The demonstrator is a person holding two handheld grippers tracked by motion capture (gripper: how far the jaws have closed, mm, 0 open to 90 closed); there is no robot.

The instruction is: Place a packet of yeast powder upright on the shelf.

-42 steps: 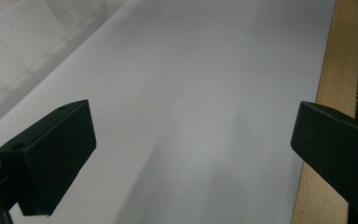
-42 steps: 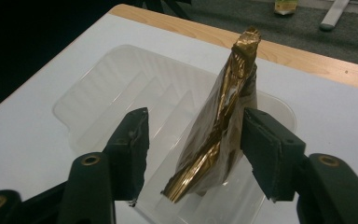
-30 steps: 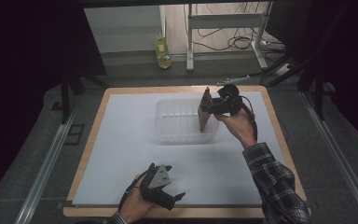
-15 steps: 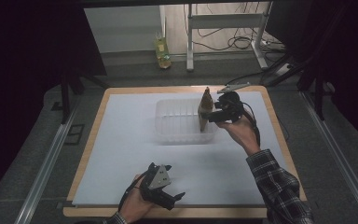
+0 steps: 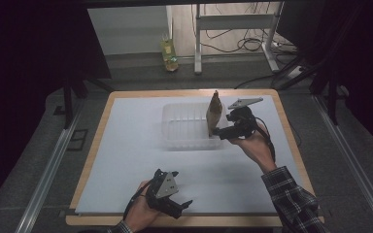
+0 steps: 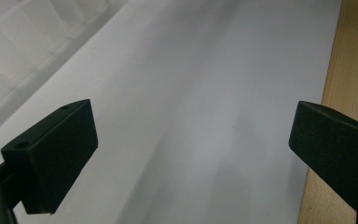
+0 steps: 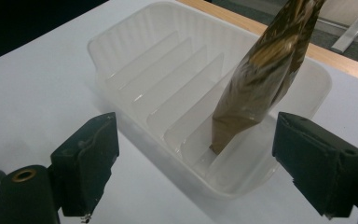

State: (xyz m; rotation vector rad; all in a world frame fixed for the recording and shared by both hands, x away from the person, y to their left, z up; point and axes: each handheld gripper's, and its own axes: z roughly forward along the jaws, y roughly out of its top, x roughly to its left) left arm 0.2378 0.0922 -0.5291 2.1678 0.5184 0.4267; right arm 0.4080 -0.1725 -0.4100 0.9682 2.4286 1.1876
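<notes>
A clear white tray point(image 5: 187, 130) with divider ribs stands on the white sheet at the far middle of the table. A brown pouch point(image 5: 214, 111) stands upright in the slot at the tray's right end. My right gripper point(image 5: 221, 127) is just right of the tray; its jaws have just been opening and hold nothing. In the right gripper view the pouch point(image 7: 261, 79) rises from the tray point(image 7: 135, 37) just beyond the open right gripper point(image 7: 198, 140), apart from both jaws. My left gripper point(image 5: 182, 188) rests open near the front edge. In its own view the left gripper point(image 6: 191, 135) is over bare sheet.
The white sheet point(image 5: 126, 145) covers most of the wooden table point(image 5: 291, 141), whose edge point(image 6: 349, 60) runs close beside the left gripper. A yellow bottle point(image 5: 169, 53) stands on the floor beyond the table, next to metal frame legs point(image 5: 197, 43).
The right gripper let go of the pouch, opened and drew back toward the person. The pouch stays upright in the tray. The left gripper has not moved.
</notes>
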